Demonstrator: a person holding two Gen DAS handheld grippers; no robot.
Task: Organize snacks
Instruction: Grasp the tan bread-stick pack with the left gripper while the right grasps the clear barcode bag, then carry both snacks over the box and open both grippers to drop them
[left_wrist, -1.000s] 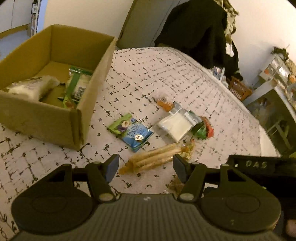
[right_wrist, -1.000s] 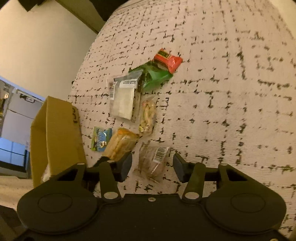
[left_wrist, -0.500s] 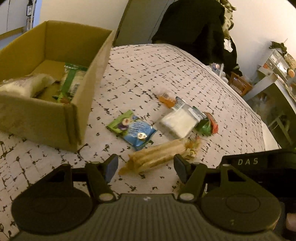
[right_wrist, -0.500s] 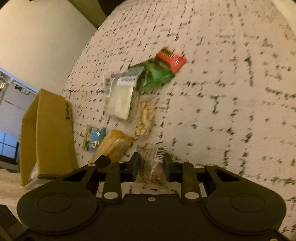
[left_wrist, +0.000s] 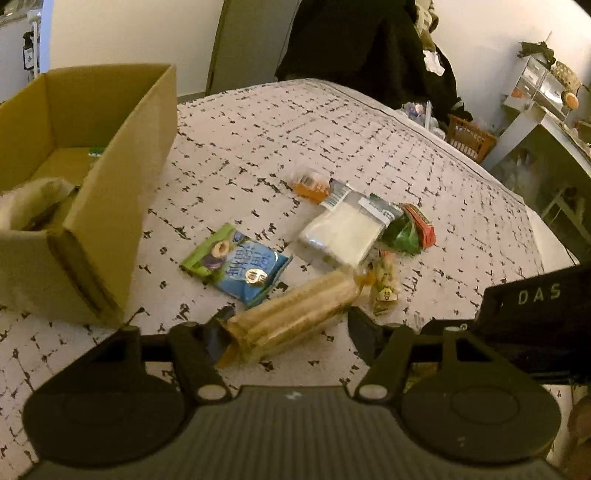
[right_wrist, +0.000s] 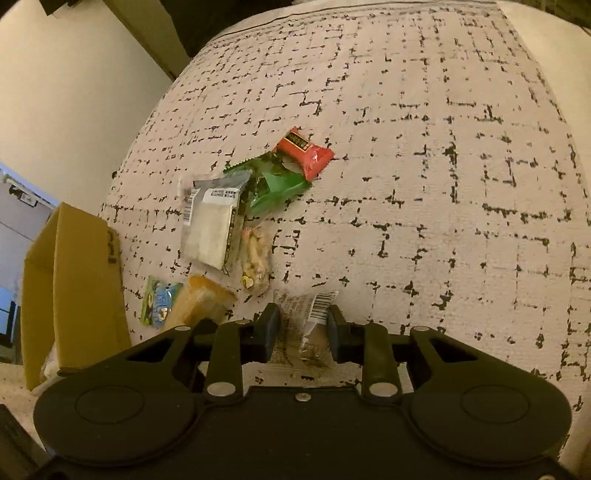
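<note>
Left wrist view: left gripper (left_wrist: 288, 328) low over the spotted cloth (left_wrist: 332, 122), jaws just closing in, left pad touching the near end of the long tan cracker pack (left_wrist: 295, 314), right pad not yet on it, so not a full grip. Blue and green snack bag (left_wrist: 236, 264) just past the pack. White packet (left_wrist: 343, 232) farther back, with an orange snack (left_wrist: 310, 184) behind it and a green pack (left_wrist: 402, 232) and red pack (left_wrist: 421, 225) to its right. Small yellow candy bag (left_wrist: 386, 282) next to the tan pack's far end. Cardboard box (left_wrist: 122, 177) on the left, open on top, a pale bag inside. Right wrist view: right gripper (right_wrist: 303, 328) squeezed tight on a clear packet with a barcode (right_wrist: 306, 321), both pads pressing its sides, after closing in. Other snacks in a pile ahead; box at the far left.
</note>
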